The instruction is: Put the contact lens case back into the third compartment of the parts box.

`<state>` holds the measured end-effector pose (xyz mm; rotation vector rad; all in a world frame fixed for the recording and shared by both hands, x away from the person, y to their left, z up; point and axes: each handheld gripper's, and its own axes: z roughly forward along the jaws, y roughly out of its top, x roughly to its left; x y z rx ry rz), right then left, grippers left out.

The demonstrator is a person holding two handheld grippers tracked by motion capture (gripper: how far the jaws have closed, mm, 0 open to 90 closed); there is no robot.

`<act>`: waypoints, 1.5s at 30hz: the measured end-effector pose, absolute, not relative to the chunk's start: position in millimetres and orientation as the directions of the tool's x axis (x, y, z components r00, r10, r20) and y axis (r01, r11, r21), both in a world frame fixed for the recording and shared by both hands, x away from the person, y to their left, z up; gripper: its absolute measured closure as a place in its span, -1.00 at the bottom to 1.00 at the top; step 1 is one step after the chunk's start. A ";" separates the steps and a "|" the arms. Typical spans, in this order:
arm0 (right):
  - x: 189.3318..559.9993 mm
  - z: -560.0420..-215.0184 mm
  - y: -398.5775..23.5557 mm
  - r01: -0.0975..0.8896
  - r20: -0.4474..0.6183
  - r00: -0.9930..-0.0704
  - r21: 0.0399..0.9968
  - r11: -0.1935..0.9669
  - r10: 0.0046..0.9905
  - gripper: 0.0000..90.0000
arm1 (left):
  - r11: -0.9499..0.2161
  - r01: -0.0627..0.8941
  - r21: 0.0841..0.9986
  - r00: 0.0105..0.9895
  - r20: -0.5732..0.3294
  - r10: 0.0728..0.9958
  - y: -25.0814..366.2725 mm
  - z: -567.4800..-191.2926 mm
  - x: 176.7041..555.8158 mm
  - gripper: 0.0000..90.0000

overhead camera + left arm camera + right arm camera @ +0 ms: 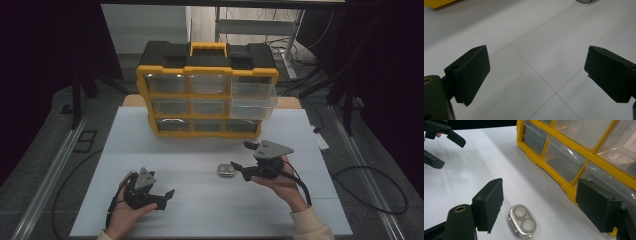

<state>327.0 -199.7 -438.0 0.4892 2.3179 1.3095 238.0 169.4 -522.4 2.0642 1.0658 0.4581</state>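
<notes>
Left gripper point(162, 198), near left of the white table point(150, 130): jaws spread wide with nothing between them, resting clear of the work. Centre: a small oval metal case point(226, 170) with two round clear windows lies flat on the table, in front of the yellow drawer organizer point(207, 95), whose right-hand drawers stand pulled out. Right gripper point(244, 156): jaws likewise wide apart and empty, aimed leftward at the case. In the right gripper view the case point(522, 221) sits low between the two pads, nearer the left pad point(489, 203) and touching neither. Risk, as a judgement: the case is low, smooth and rounded, so closing high or off-centre would likely squeeze it out sideways or skid it across the table towards the organizer.
</notes>
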 end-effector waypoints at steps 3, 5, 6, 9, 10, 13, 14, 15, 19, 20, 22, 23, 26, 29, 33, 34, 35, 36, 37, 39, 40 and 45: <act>328.2 -439.2 -197.3 0.098 -0.189 -0.850 0.860 0.501 0.491 -0.51 | -0.363 0.539 0.760 0.585 -0.027 0.811 170.4 -522.2 236.6 -0.85; 328.9 -440.3 -195.1 0.100 -0.187 -0.855 0.856 0.507 0.483 -0.52 | -0.361 0.540 0.760 0.583 -0.027 0.812 170.6 -522.0 236.5 -0.84; 329.0 -440.7 -194.5 0.100 -0.185 -0.858 0.855 0.508 0.480 -0.52 | -0.361 0.540 0.760 0.583 -0.027 0.812 170.6 -522.0 236.5 -0.84; 329.5 -442.0 -192.9 0.102 -0.186 -0.859 0.850 0.517 0.476 -0.52 | -0.366 0.542 0.756 0.583 -0.025 0.812 169.5 -522.7 236.7 -0.84; 329.9 -442.6 -192.6 0.103 -0.186 -0.860 0.849 0.519 0.474 -0.52 | -0.367 0.543 0.755 0.584 -0.025 0.811 169.3 -522.9 236.7 -0.85; 330.6 -443.0 -192.9 0.107 -0.185 -0.859 0.847 0.521 0.477 -0.52 | -0.367 0.543 0.755 0.584 -0.026 0.812 169.1 -523.1 236.8 -0.84; 330.7 -442.9 -193.1 0.108 -0.185 -0.859 0.847 0.521 0.478 -0.52 | -0.367 0.543 0.755 0.584 -0.026 0.811 169.4 -523.2 236.9 -0.84; 330.8 -442.8 -193.2 0.109 -0.184 -0.858 0.847 0.521 0.479 -0.52 | -0.366 0.543 0.756 0.584 -0.026 0.812 169.5 -523.2 236.9 -0.84; 331.0 -443.9 -191.9 0.116 -0.181 -0.862 0.839 0.531 0.474 -0.52 | -0.367 0.543 0.756 0.584 -0.026 0.811 169.6 -523.0 236.9 -0.84; 331.0 -443.9 -191.9 0.116 -0.181 -0.862 0.839 0.531 0.474 -0.52 | -0.367 0.543 0.756 0.584 -0.026 0.811 169.6 -523.0 236.9 -0.84; 331.5 -445.8 -190.3 0.119 -0.179 -0.866 0.833 0.540 0.467 -0.53 | -0.368 0.543 0.754 0.585 -0.026 0.811 169.3 -523.4 237.2 -0.84; 331.7 -446.3 -189.9 0.122 -0.177 -0.868 0.831 0.543 0.465 -0.53 | -0.369 0.543 0.755 0.586 -0.026 0.810 169.1 -523.4 237.3 -0.85; 332.8 -448.2 -189.0 0.129 -0.175 -0.869 0.822 0.554 0.463 -0.53 | -0.369 0.544 0.754 0.585 -0.026 0.810 169.0 -523.5 237.4 -0.84; 334.2 -450.4 -188.3 0.140 -0.170 -0.871 0.814 0.564 0.461 -0.53 | -0.369 0.544 0.754 0.585 -0.025 0.810 169.0 -523.5 237.3 -0.84; 336.4 -452.9 -187.1 0.149 -0.164 -0.876 0.801 0.579 0.453 -0.54 | -0.371 0.543 0.754 0.587 -0.024 0.809 168.8 -523.5 237.2 -0.85; 336.4 -452.9 -187.1 0.149 -0.164 -0.876 0.801 0.579 0.453 -0.54 | -0.371 0.543 0.754 0.587 -0.024 0.809 168.8 -523.5 237.2 -0.84; 336.9 -453.8 -186.7 0.153 -0.161 -0.878 0.797 0.584 0.451 -0.54 | -0.371 0.543 0.753 0.586 -0.024 0.810 168.9 -523.5 237.3 -0.84; 337.9 -455.3 -185.9 0.157 -0.160 -0.880 0.791 0.591 0.448 -0.54 | -0.370 0.544 0.753 0.586 -0.025 0.810 168.9 -523.5 237.3 -0.84; 338.8 -456.6 -185.3 0.161 -0.156 -0.882 0.786 0.596 0.444 -0.54 | -0.369 0.544 0.754 0.586 -0.025 0.810 168.9 -523.5 237.4 -0.84; 340.0 -458.6 -184.1 0.168 -0.151 -0.885 0.780 0.603 0.441 -0.54 | -0.369 0.545 0.753 0.586 -0.027 0.810 168.9 -523.6 237.4 -0.84; 340.6 -459.4 -183.6 0.170 -0.150 -0.886 0.775 0.608 0.439 -0.54 | -0.370 0.545 0.753 0.586 -0.026 0.810 168.9 -523.6 237.5 -0.84; 344.3 -464.1 -180.3 0.185 -0.143 -0.892 0.752 0.633 0.430 -0.55 | -0.369 0.545 0.753 0.586 -0.027 0.810 168.8 -523.5 237.5 -0.84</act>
